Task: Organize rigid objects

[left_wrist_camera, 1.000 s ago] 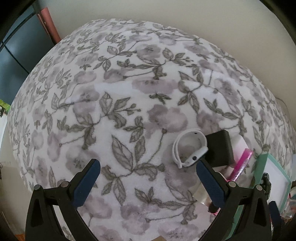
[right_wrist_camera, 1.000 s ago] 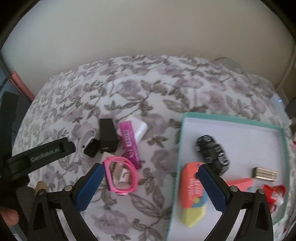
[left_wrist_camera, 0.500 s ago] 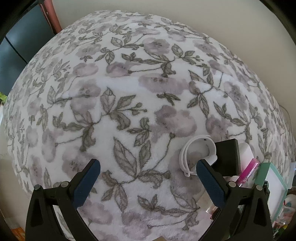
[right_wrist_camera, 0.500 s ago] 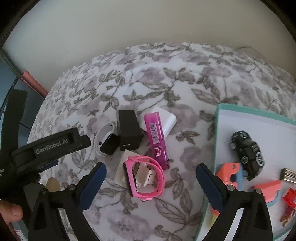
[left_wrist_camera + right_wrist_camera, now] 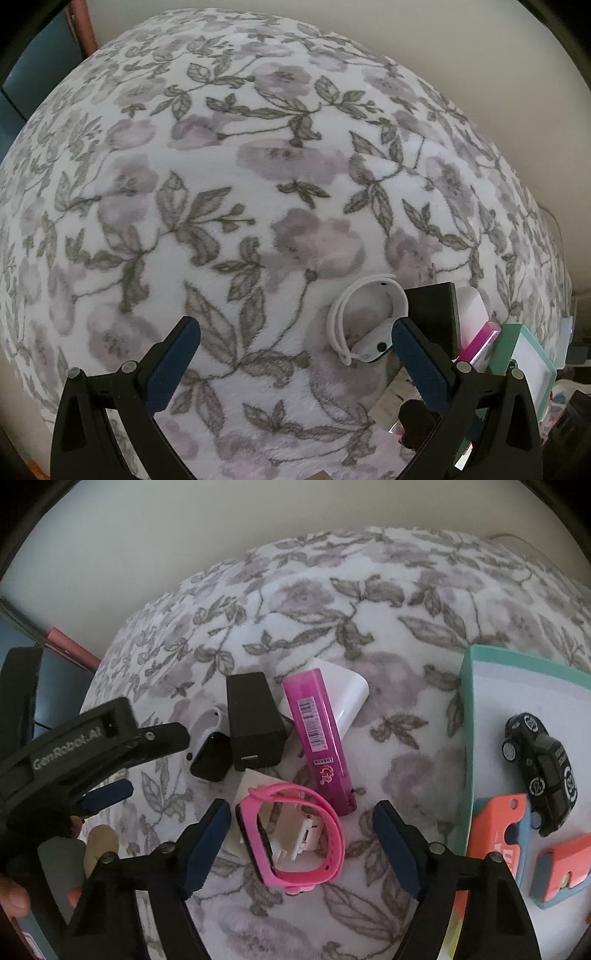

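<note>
Your right gripper's (image 5: 299, 842) fingers are closing around the pink watch (image 5: 291, 838), not yet pinching it, presumably for the tray (image 5: 466, 686); your left gripper's (image 5: 295, 354) fingers are standing spread, empty.

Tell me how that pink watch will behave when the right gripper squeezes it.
The pink watch lies between the closing right gripper jaws, untouched. Its looped strap looks rubbery, so it probably flexes or squashes. It seems light and might slide on the fuzzy blanket.

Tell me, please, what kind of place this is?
Probably a bedroom at home: a soft floral blanket lies against a plain wall, with a pink smartwatch and a toy car on it.
</note>
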Demonstrator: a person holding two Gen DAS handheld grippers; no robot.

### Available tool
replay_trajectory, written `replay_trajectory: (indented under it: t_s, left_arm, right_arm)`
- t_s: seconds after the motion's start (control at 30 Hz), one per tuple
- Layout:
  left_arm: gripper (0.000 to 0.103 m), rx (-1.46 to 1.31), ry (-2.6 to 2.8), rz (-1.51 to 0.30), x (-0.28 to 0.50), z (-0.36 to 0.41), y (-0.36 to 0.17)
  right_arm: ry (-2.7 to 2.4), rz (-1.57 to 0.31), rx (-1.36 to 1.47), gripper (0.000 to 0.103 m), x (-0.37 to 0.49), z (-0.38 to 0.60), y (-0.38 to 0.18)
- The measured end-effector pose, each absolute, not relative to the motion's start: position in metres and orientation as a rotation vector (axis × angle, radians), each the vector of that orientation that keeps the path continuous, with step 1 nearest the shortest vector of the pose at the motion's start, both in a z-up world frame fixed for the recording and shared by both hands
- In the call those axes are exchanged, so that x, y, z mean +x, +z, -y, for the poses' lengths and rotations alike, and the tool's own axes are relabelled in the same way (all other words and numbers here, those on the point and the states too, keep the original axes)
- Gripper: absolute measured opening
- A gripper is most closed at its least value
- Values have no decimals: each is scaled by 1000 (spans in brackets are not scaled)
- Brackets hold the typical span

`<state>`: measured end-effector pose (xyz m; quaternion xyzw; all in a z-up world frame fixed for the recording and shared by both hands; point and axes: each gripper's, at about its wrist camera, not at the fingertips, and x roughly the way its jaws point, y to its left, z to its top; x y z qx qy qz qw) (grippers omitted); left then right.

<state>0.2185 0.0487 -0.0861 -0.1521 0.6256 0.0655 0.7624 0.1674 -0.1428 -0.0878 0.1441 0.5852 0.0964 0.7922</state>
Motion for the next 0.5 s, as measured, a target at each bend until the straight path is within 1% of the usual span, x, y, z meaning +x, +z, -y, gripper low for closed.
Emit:
replay_trajectory:
  t_s: [0.1,0.17,0.2,0.5]
  left_arm:
    - [103,-351,106,-1369,225,-43,-91]
    - [103,-370,81,-1376,228,-39,-95]
    - [103,-373,71,-1380,230,-37,-97]
    - [103,-301,73,-1379,234,-11,-108]
  right_arm:
    - [212,-1257,309,80,169,142,-88]
    - [223,-1259,322,75,169,141,-89]
    - [225,-1261,328,75,170,141,-89]
    - [229,-1257,366,69,167,150,-87]
